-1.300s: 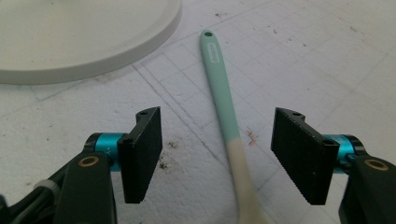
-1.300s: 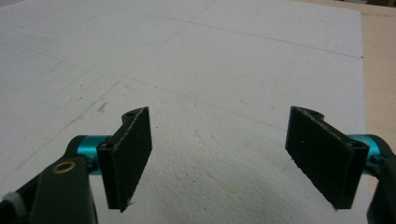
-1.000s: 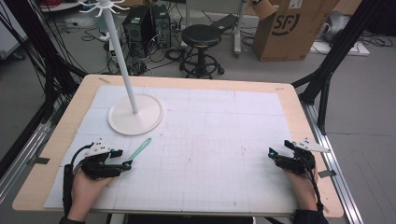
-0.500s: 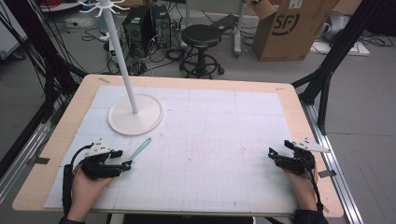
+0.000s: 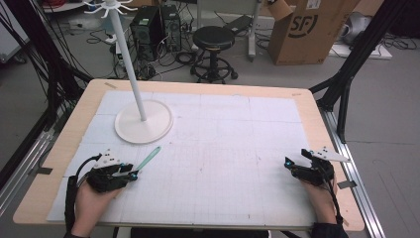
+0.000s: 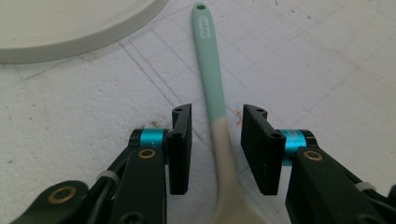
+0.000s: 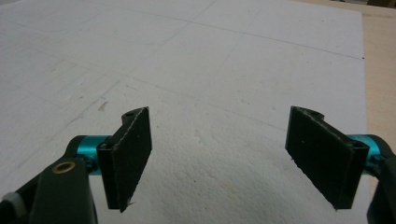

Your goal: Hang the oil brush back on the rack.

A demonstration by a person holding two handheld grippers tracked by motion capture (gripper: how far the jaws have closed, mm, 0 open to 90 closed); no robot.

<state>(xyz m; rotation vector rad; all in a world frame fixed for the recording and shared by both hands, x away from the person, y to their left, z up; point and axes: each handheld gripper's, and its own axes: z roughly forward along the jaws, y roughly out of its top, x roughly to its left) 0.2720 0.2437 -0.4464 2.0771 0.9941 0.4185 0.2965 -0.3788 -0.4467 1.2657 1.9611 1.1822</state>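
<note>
A spoon point(image 6: 210, 74) with a mint-green handle and a cream bowl end lies flat on the white mat, pointing toward the stand. In the high view the spoon point(image 5: 147, 158) is at the front left. My left gripper point(image 5: 132, 173) rests on the mat with its jaws on either side of the spoon's neck. In the left gripper view the gripper point(image 6: 217, 112) has just been closing, and a small gap remains between each pad and the spoon. My right gripper point(image 5: 289, 163) rests at the front right, and in its own view the gripper point(image 7: 219, 116) is wide open over bare mat.
A white stand with a round base point(image 5: 143, 124) and a tall pole point(image 5: 128, 54) sits at the back left, just beyond the spoon's tip; its base rim point(image 6: 70, 23) is close ahead of the left gripper. The wooden table edge point(image 5: 322, 119) borders the mat.
The left gripper's jaws stand narrower around the spoon's neck than before. Both hands and the spoon have kept their places.
</note>
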